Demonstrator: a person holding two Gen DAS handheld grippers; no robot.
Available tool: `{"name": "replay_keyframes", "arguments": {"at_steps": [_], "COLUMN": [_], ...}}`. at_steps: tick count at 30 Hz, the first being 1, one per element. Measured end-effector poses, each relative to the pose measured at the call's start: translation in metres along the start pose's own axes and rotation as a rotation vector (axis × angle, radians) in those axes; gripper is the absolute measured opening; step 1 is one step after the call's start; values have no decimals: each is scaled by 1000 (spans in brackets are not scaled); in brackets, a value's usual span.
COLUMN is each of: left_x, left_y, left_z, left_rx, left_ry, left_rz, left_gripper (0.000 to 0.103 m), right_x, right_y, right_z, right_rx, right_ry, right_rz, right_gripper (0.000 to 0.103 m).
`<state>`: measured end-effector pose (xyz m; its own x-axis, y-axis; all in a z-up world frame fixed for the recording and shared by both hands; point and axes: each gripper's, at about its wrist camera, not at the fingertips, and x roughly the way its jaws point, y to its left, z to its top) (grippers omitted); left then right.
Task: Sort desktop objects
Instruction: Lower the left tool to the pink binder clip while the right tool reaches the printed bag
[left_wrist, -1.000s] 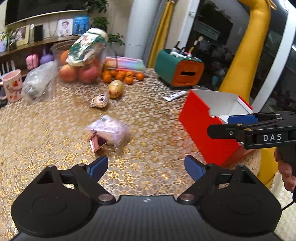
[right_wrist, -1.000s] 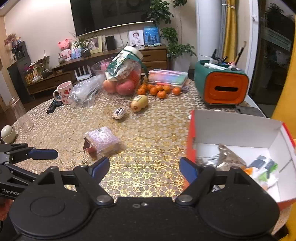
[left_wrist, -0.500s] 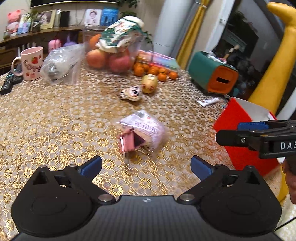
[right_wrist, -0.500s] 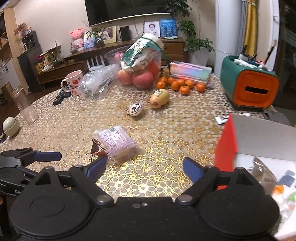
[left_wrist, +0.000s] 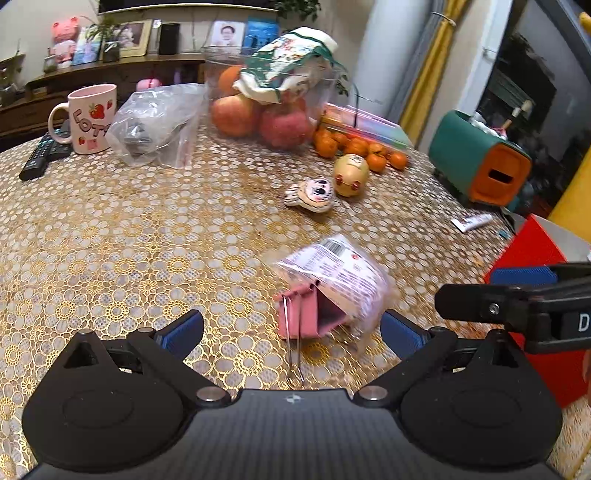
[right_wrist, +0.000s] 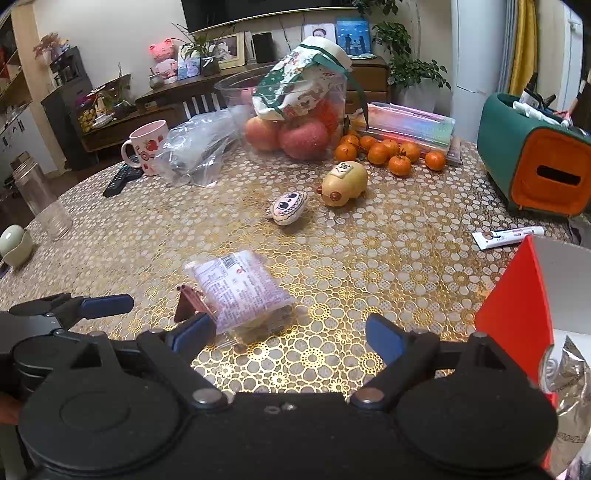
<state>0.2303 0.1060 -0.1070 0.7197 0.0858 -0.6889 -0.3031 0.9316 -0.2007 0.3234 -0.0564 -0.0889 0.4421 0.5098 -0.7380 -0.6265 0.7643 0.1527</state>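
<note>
**Between the left fingers already – packet lined up, right gripper off to the side**

Dead ahead of the left gripper (left_wrist: 291, 328), jaws just opened wide and empty, lay the clipped snack packet (left_wrist: 332, 273) on the tablecloth (left_wrist: 110, 240), pink binder clip (left_wrist: 299, 314) nearest, long axis running away rightward. The right gripper (right_wrist: 291, 332), also spread and empty, had it off left – so left looked closer.
</note>
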Motion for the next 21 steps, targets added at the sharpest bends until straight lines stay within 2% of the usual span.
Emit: {"name": "replay_keyframes", "arguments": {"at_steps": [8,10,16,21], "left_x": [11,10,6,7], "left_y": [12,18,30,37], "left_z": [-1,-1,1,-3], "left_rx": [17,30,124,118], "left_ry": [3,-5,-6,17], "left_rz": [25,12,33,-20], "left_gripper": [102,103,102,102], "right_x": [14,18,30,41], "right_y": [-1,1,8,15], "right_z": [5,6,12,13], "right_rx": [12,5,-11,-31], "right_ry": [13,16,26,42], "right_rz": [6,12,23,29], "right_gripper": [90,90,90,90]}}
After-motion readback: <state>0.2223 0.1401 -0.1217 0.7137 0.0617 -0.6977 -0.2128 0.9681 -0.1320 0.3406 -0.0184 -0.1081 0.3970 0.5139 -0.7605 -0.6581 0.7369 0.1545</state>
